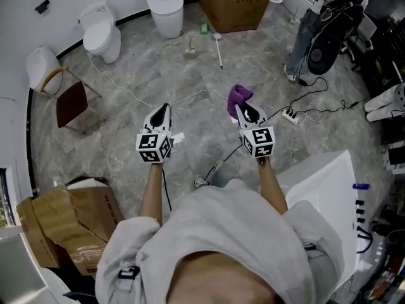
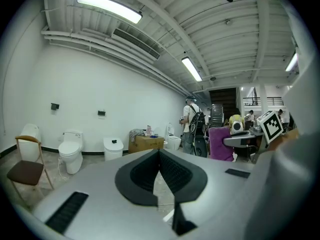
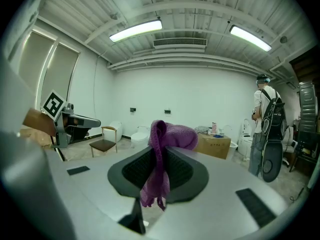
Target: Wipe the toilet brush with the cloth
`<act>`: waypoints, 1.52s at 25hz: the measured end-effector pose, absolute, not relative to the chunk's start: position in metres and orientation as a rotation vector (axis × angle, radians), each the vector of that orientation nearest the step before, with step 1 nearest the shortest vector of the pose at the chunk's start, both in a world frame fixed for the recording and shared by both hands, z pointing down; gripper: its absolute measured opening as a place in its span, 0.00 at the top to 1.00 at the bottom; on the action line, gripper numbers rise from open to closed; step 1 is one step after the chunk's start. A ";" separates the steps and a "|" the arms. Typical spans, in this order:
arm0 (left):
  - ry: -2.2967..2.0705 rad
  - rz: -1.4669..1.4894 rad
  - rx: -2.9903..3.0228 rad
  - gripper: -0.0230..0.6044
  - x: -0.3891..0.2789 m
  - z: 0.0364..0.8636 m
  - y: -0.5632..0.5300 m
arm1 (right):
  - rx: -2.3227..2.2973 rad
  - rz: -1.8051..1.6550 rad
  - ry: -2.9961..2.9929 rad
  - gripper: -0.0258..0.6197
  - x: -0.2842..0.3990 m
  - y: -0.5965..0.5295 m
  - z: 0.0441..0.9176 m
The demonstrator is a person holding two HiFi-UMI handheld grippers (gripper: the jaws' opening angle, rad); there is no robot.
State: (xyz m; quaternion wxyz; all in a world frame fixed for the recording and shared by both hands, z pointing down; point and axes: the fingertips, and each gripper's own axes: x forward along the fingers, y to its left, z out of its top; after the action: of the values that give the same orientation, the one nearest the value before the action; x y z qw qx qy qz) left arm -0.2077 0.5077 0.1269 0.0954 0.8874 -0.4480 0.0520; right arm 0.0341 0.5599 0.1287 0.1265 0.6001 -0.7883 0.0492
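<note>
A purple terry cloth (image 1: 239, 95) is being pinched in the closed right gripper (image 1: 242, 109). The left gripper (image 1: 162, 111) is being held closed, empty. What appears to be the white long-handled toilet brush (image 1: 219, 50) is lying on the far floor, its handle running near-to-far, nearer the right gripper.

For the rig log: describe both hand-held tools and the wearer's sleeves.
Each tool, left and right, is a pale shell with black ribbed pads tapering to a point, with a cube of black-and-white square markers behind. The person wears a pale grey top.
</note>
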 end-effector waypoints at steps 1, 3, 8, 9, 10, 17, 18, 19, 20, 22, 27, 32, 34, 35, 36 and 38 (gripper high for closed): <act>-1.324 0.159 2.629 0.93 -0.207 0.129 0.507 | 1.745 0.150 -2.292 0.84 0.034 0.559 0.131; -1.316 0.170 2.626 0.93 -0.206 0.133 0.502 | 1.739 0.159 -2.286 0.84 0.034 0.555 0.136; -1.312 0.195 2.612 0.93 -0.199 0.144 0.481 | 1.721 0.187 -2.281 0.84 0.042 0.531 0.148; -1.315 0.199 2.610 0.93 -0.198 0.145 0.474 | 1.718 0.191 -2.287 0.84 0.044 0.523 0.150; -1.319 0.202 2.608 0.93 -0.196 0.147 0.465 | 1.716 0.193 -2.294 0.84 0.046 0.514 0.152; -1.350 0.197 2.595 0.93 -0.170 0.145 0.387 | 1.687 0.189 -2.334 0.84 0.068 0.429 0.152; -1.352 0.197 2.595 0.93 -0.164 0.144 0.374 | 1.681 0.188 -2.340 0.84 0.072 0.416 0.151; -1.354 0.199 2.595 0.93 -0.158 0.143 0.363 | 1.674 0.189 -2.345 0.84 0.077 0.403 0.150; -1.354 0.201 2.597 0.93 -0.151 0.141 0.352 | 1.668 0.187 -2.352 0.84 0.081 0.390 0.149; -1.356 0.207 2.597 0.93 -0.139 0.139 0.330 | 1.656 0.177 -2.363 0.84 0.091 0.366 0.146; -1.351 0.231 2.594 0.93 -0.106 0.139 0.281 | 1.660 0.185 -2.368 0.84 0.124 0.311 0.143; -1.367 0.255 2.586 0.93 -0.081 0.142 0.238 | 1.642 0.215 -2.390 0.84 0.147 0.265 0.151; -1.377 0.263 2.580 0.93 -0.076 0.145 0.225 | 1.627 0.223 -2.393 0.84 0.152 0.249 0.156; -1.383 0.264 2.573 0.93 -0.074 0.147 0.218 | 1.619 0.225 -2.397 0.84 0.153 0.241 0.158; -1.389 0.266 2.564 0.93 -0.073 0.149 0.212 | 1.610 0.226 -2.403 0.84 0.154 0.233 0.159; -1.402 0.272 2.541 0.93 -0.073 0.155 0.202 | 1.592 0.232 -2.415 0.84 0.154 0.219 0.162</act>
State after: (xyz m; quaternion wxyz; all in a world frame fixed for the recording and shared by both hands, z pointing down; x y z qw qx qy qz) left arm -0.0734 0.2015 0.1546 0.1130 0.8661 -0.4780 0.0928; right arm 0.1540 0.2187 0.1617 0.1199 0.5446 -0.8263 0.0794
